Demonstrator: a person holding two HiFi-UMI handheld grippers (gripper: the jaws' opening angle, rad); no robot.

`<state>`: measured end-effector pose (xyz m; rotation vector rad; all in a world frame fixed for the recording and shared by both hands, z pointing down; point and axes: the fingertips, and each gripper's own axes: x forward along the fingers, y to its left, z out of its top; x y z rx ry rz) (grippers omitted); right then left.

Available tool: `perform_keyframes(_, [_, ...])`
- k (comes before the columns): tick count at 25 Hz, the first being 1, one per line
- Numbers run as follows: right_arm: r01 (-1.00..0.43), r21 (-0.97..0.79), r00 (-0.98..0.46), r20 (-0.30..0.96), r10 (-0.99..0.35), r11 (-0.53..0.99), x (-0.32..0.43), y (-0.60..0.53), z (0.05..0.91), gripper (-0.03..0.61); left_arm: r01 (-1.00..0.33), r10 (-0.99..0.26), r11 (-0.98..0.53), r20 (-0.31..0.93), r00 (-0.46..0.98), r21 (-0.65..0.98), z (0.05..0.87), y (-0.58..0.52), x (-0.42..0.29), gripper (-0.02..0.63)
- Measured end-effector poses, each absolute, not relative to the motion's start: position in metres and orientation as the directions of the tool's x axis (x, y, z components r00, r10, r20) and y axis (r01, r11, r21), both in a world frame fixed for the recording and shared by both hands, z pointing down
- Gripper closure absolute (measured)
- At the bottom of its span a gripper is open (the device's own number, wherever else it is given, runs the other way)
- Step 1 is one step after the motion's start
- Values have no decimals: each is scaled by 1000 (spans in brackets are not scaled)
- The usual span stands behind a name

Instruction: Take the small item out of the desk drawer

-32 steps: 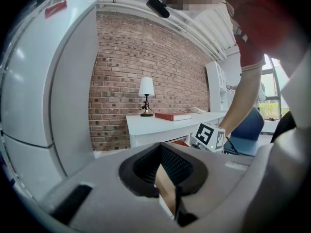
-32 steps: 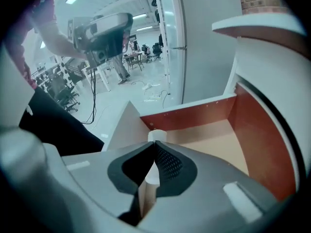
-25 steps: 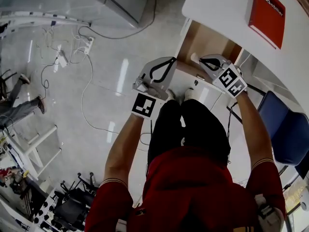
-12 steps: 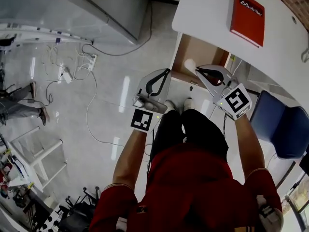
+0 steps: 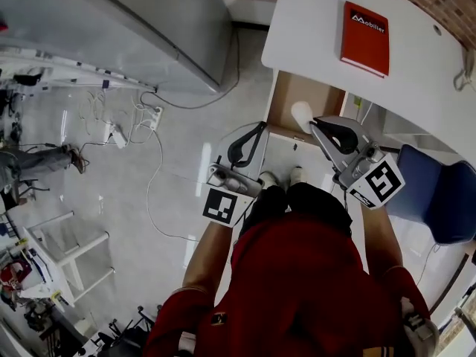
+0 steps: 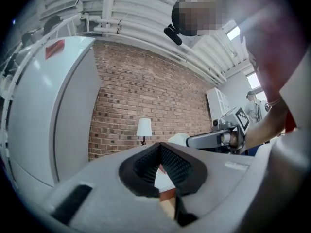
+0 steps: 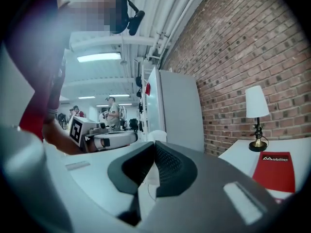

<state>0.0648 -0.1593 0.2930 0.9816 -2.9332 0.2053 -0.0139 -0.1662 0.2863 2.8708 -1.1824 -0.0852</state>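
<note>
The right gripper (image 5: pixel 315 123) has its jaws clamped on the small white rounded item (image 5: pixel 302 114), which is pinched at the very tips. The item hangs over the near end of the open wooden desk drawer (image 5: pixel 286 95); judging from the left gripper view, it is already above the drawer's rim. The left gripper (image 5: pixel 259 129) is just left of the drawer, with its jaws together and nothing between them. I judge the step in hand to be the carry-away after the lift. The right jaws are almost fully closed, so I assume they hold only a thin part of the item and treat the grip as shallow. I apply steady clamping pressure, hold the gripper level and avoid any wrist roll or quick swing. I move the item straight away from the drawer opening, so that a slip cannot drop it back inside. A suitable set-down area is the bare part of the white desk top (image 5: pixel 312 28), on the far side of the drawer and left of the red book (image 5: pixel 365 28). The left gripper stays out of the carry path. It is free to push the drawer front afterwards.
</note>
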Motion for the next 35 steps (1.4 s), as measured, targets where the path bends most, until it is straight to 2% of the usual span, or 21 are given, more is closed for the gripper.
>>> perform_keyframes(14, [-608, -128, -778, -105, -620, 784, 92, -126, 227, 563, -638, -631, -770, -141, 763, -2, 216, -136, 21, 607])
perform_keyframes(35, [-598, -132, -777, -145, -613, 790, 100, -108, 216, 563, -639, -632, -769, -146, 761, -5, 209, -122, 25, 607])
